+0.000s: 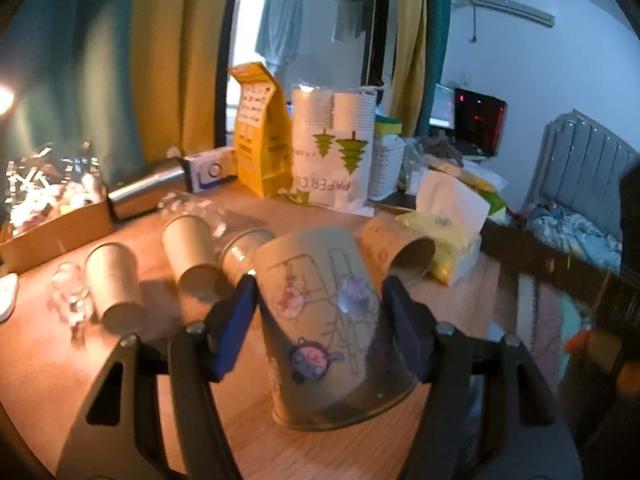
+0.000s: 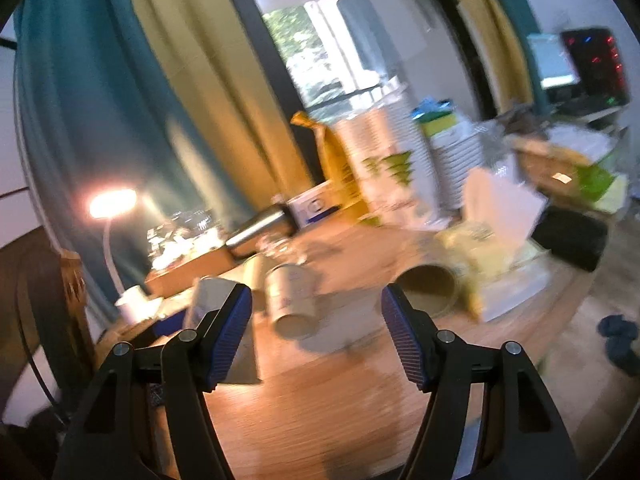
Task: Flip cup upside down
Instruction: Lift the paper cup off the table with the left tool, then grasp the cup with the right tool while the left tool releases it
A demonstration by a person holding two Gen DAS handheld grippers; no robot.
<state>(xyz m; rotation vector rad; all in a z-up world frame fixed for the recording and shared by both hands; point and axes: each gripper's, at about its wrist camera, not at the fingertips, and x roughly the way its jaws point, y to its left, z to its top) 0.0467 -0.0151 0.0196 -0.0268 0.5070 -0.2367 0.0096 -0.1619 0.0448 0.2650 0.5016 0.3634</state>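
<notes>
Left gripper point(image 1: 318, 304): clamped on printed cup point(image 1: 328, 320), mouth down, tilted on table point(image 1: 60, 360).
Right gripper point(image 2: 316, 312): fingers apart, empty, right of cup.
Risk: tilted release topples it toward plain cups point(image 1: 192, 256) behind.

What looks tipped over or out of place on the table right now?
An orange-patterned paper cup lies on its side, mouth open, beside the tissue pack. The cartoon cup in the left gripper is inverted, slightly tilted.
</notes>
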